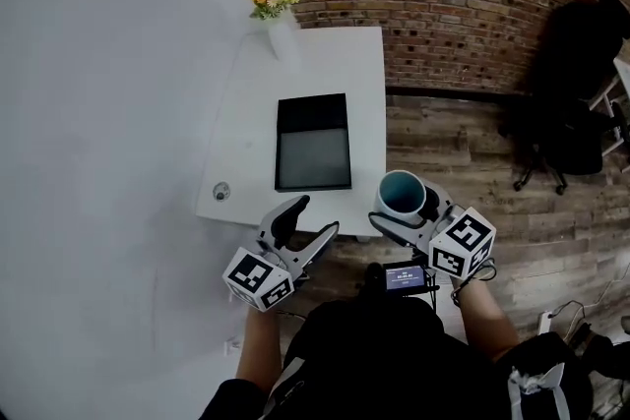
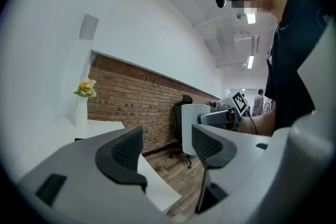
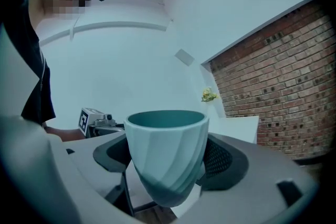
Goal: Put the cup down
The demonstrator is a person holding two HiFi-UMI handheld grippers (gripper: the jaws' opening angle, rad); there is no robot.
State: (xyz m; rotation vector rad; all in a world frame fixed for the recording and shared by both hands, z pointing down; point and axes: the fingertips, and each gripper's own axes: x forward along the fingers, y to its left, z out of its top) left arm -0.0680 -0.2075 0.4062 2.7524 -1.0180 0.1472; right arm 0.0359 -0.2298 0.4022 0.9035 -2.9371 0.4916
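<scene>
Right gripper (image 1: pixel 406 211): gripping upright teal cup (image 1: pixel 402 193) between wide-set jaws.
Left gripper (image 1: pixel 316 216): jaws standing apart, carrying nothing.
White table (image 1: pixel 325 64): lying just ahead.

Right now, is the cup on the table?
No, the cup hangs clamped in the right tongs, clear of the table.

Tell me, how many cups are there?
1. The cup is gripped upright in the right gripper, just off the table's near right corner. None stands on the table, and nothing looks likely to hide another.
</scene>
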